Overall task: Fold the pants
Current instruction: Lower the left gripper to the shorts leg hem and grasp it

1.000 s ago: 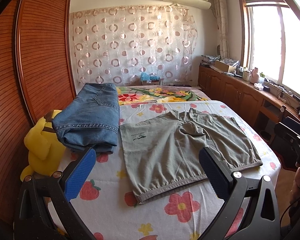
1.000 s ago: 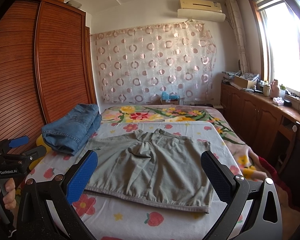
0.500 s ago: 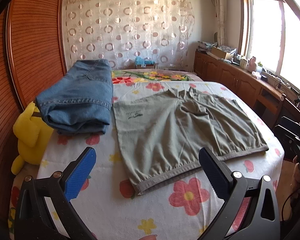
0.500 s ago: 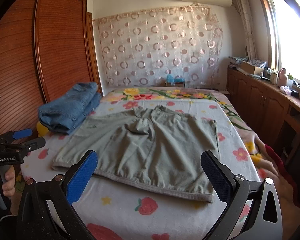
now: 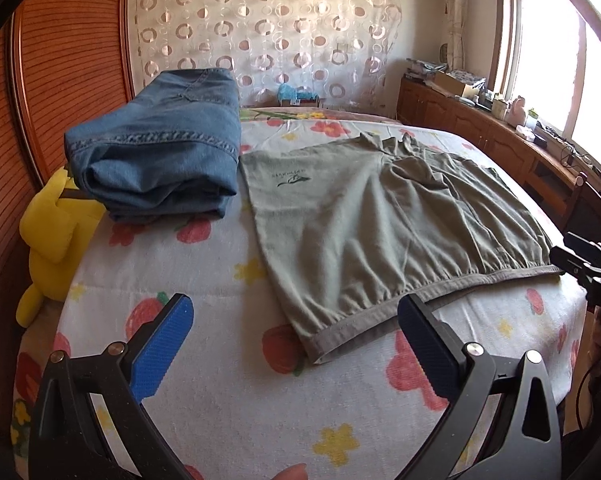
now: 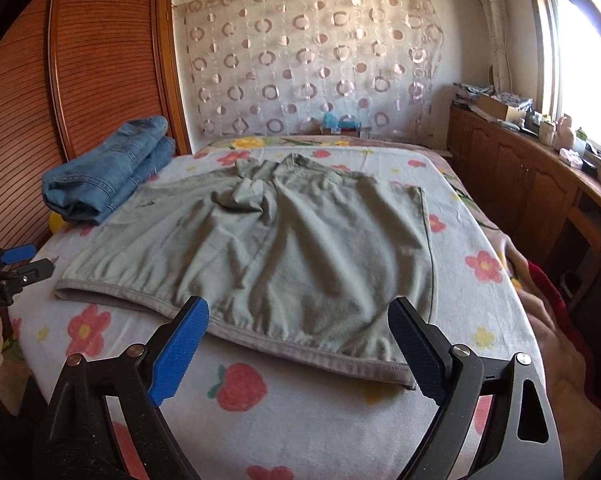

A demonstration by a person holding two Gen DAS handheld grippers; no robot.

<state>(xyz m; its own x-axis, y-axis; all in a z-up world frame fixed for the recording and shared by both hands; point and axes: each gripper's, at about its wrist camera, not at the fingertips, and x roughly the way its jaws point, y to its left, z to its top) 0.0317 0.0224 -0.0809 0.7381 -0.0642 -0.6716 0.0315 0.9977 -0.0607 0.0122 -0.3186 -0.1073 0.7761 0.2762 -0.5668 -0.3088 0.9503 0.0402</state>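
Observation:
Grey-green pants (image 5: 380, 220) (image 6: 300, 240) lie spread flat on the floral bed sheet (image 5: 228, 392), elastic waistband toward me. My left gripper (image 5: 294, 312) hovers wide open just above the waistband's left corner, with nothing pressed between its blue pads. My right gripper (image 6: 298, 310) hangs over the waistband near its right end. Its jaws are closing but still wide, and the pads touch no cloth. The left gripper (image 6: 8, 264) also shows at the left edge of the right wrist view, and the right gripper (image 5: 580, 256) at the right edge of the left wrist view.
Folded blue jeans (image 5: 160, 152) (image 6: 108, 172) sit at the bed's far left, beside the pants. A yellow plush toy (image 5: 56, 236) is wedged between bed and wooden wardrobe (image 6: 100, 60). Wooden cabinets (image 6: 520, 184) with clutter run under the window on the right.
Both grippers have dropped and tilted down toward the near waistband, so the pants look larger and closer. The right gripper's fingers stand slightly nearer each other.

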